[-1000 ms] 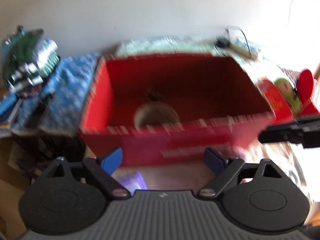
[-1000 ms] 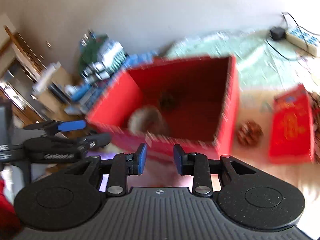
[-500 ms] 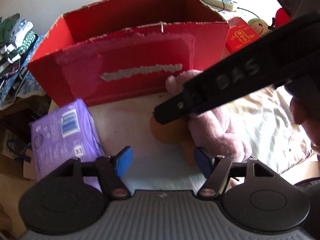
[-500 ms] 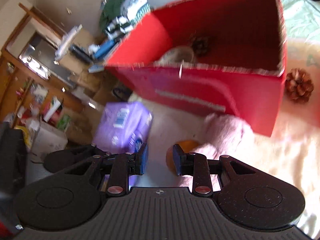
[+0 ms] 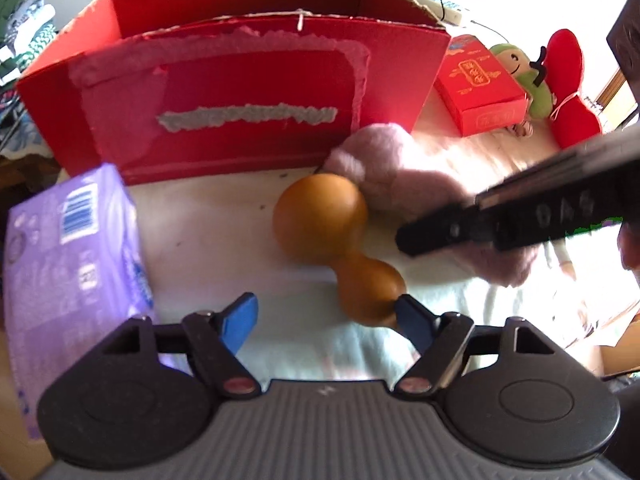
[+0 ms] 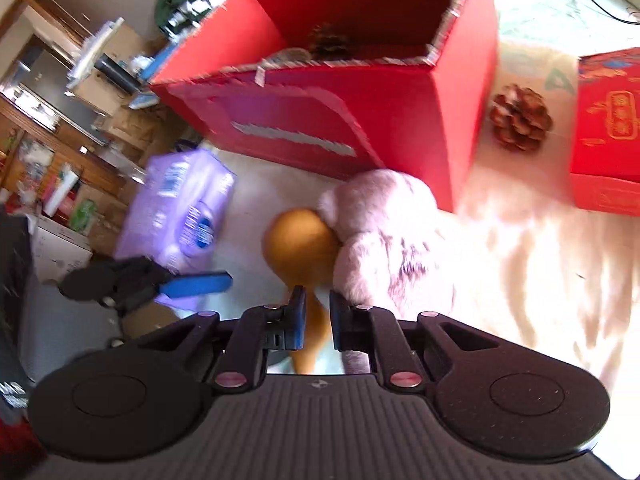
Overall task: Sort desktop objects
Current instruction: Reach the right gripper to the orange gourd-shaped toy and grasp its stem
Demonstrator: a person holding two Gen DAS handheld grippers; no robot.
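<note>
Your right hand-held gripper has just closed to a narrow gap astride the thin neck of the orange wooden gourd, which lies on the desk before the red cardboard box, long axis running from that gripper toward the box. Your left hand-held gripper stands wide and empty, its right finger beside the gourd's small bulb. The right view alone shows a pine cone already inside the box; whether the pads bite, neither shows.

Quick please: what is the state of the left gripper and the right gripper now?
Left gripper: open, holding nothing; the orange gourd lies just ahead of it.
Right gripper: closed on the gourd's narrow part.
</note>
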